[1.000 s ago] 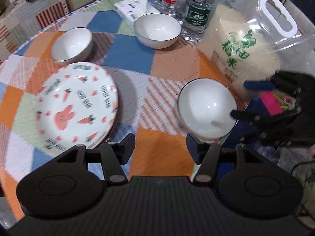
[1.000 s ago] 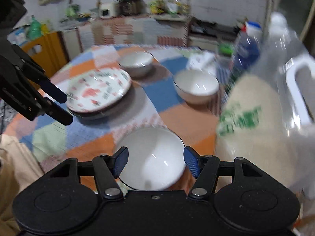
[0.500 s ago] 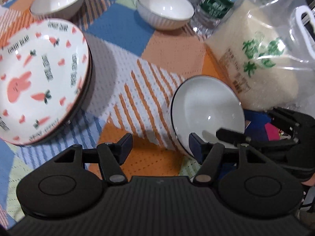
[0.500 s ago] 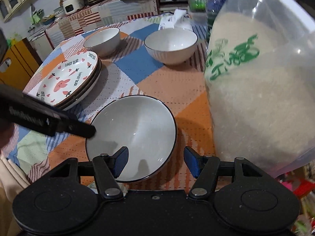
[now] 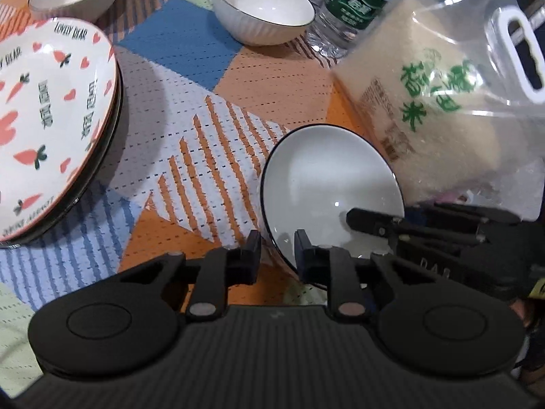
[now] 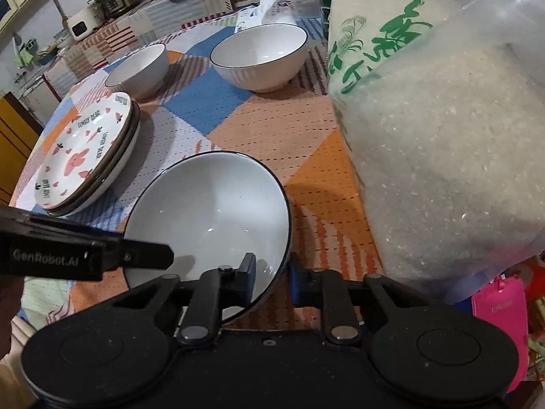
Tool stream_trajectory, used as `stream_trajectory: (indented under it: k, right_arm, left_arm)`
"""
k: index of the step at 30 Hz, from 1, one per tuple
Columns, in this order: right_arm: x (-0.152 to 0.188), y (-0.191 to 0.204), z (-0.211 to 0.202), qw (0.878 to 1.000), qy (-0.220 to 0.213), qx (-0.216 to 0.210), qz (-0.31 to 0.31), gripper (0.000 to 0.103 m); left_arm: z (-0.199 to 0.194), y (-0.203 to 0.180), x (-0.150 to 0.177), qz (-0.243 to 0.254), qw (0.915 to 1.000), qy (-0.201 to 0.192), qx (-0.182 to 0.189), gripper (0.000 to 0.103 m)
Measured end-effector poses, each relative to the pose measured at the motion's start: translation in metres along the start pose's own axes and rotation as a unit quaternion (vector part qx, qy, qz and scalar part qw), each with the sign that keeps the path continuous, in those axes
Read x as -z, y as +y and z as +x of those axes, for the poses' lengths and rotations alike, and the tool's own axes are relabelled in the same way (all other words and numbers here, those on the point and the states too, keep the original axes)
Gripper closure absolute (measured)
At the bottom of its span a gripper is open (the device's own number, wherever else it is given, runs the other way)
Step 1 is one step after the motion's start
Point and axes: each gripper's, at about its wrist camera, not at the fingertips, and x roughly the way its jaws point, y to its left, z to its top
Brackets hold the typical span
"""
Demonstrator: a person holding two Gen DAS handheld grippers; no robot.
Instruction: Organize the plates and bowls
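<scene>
A white bowl with a dark rim point(image 5: 327, 184) point(image 6: 211, 211) sits tilted at the near edge of the patchwork table. My left gripper point(image 5: 277, 248) is shut on its near rim, one finger inside and one outside. My right gripper point(image 6: 270, 272) is shut on its rim from the opposite side. Two more white bowls point(image 6: 259, 54) point(image 6: 139, 68) stand at the back. A stack of carrot-and-rabbit plates point(image 5: 44, 119) point(image 6: 88, 150) lies to the left.
A large clear bag of rice point(image 5: 442, 102) point(image 6: 436, 136) stands right beside the held bowl. Water bottles point(image 5: 351, 3) and a tissue pack point(image 6: 265, 13) are behind the far bowl. The table edge is close below both grippers.
Both grippers closed from open onto the near bowl's rim. The left gripper came in lower and closer, and the bowl now tilts.
</scene>
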Motion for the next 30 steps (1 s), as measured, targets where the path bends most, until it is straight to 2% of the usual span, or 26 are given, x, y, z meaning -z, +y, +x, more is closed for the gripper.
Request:
stream_trajectory:
  k: [3,8,17,21,30]
  right_arm:
    - [-0.003,0.002,0.002,1.000,0.007,-0.001,0.009,0.082]
    - [-0.010,0.012,0.002,0.999,0.018,-0.030,0.009,0.082]
    - [-0.030,0.053,0.005,0.996,0.028,-0.061,-0.052,0.082]
    - [-0.035,0.065,0.013,0.994,0.035,-0.073,-0.068,0.082]
    - [-0.034,0.074,0.027,0.993,0.039,-0.078,-0.084,0.082]
  left_arm:
    - [-0.005,0.002,0.000,0.001,0.9999,0.003,-0.012,0.084]
    - [-0.027,0.016,-0.002,-0.015,0.9998,0.007,-0.012,0.084]
    - [-0.056,0.051,0.005,-0.068,0.9971,-0.007,-0.034,0.084]
    - [-0.059,0.068,0.008,-0.093,0.9950,-0.008,-0.038,0.084]
    - [-0.047,0.080,0.014,-0.103,0.9935,0.015,-0.047,0.084]
